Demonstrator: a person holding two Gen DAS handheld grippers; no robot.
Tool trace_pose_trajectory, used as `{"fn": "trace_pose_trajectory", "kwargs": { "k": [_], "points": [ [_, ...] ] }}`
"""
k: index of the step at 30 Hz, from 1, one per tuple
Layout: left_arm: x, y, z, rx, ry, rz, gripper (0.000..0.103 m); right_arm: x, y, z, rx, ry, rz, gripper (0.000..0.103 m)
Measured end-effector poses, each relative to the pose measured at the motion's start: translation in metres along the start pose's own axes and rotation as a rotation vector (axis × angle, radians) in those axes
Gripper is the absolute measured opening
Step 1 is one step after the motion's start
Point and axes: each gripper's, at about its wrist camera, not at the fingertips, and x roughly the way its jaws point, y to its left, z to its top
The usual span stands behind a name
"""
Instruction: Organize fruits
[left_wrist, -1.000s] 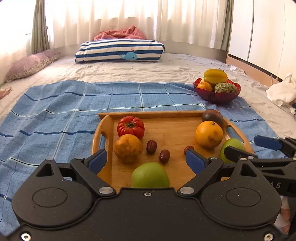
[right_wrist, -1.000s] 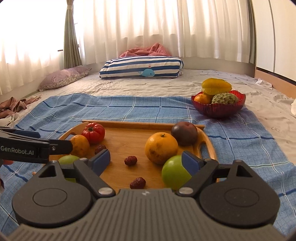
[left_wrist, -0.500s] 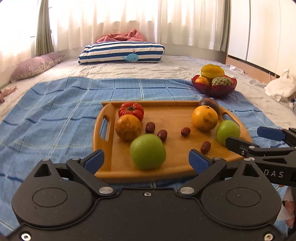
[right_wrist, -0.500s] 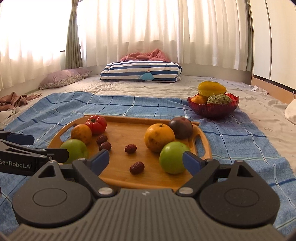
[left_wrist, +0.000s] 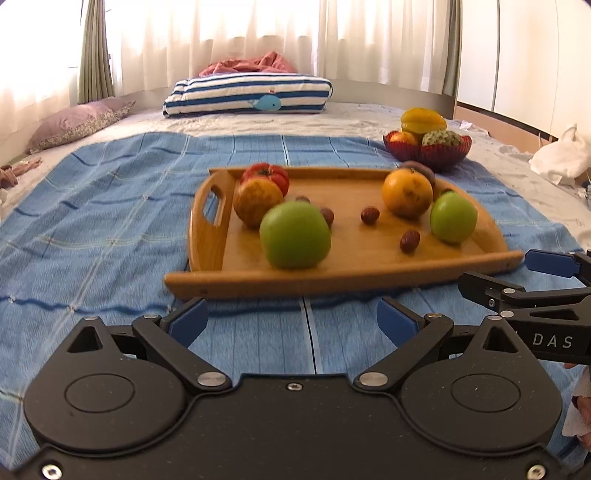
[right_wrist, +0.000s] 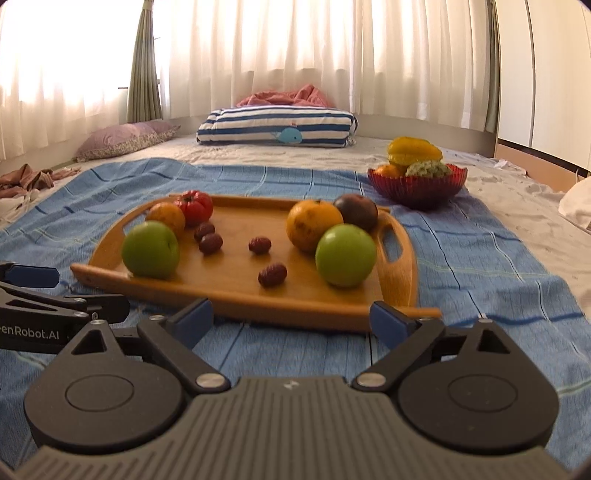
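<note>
A wooden tray (left_wrist: 343, 273) (right_wrist: 332, 306) lies on a blue checked cloth (left_wrist: 103, 221). It holds two green apples (left_wrist: 294, 235) (right_wrist: 345, 255), two oranges (left_wrist: 407, 194), a red tomato (left_wrist: 267, 175), a dark round fruit (right_wrist: 356, 211) and several dates (right_wrist: 272, 275). A red bowl (left_wrist: 428, 151) (right_wrist: 417, 184) with fruit stands behind the tray at the right. My left gripper (left_wrist: 291, 321) is open and empty, just short of the tray's near edge. My right gripper (right_wrist: 291, 318) is open and empty at the same edge, farther right.
A striped pillow (left_wrist: 247, 98) and a pink blanket lie at the far end of the bed. A purple pillow (left_wrist: 77, 123) lies at the far left. A white cloth (left_wrist: 561, 157) lies at the right. Curtains hang behind.
Both grippers have drawn back and lowered from over the tray to just before its near edge. The fruits on the tray have not moved.
</note>
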Motion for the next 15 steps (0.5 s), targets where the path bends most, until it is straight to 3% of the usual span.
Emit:
{"fn": "trace_pose_trajectory", "kwargs": {
  "k": [11, 15],
  "points": [
    [0.004, 0.006, -0.031, 0.002, 0.017, 0.039, 0.098, -0.002, 0.003, -0.025, -0.035, 0.031, -0.022, 0.103],
    [0.008, 0.009, -0.035, -0.021, 0.022, 0.039, 0.1, 0.014, 0.004, -0.032, -0.044, 0.125, 0.001, 0.103]
  ]
}}
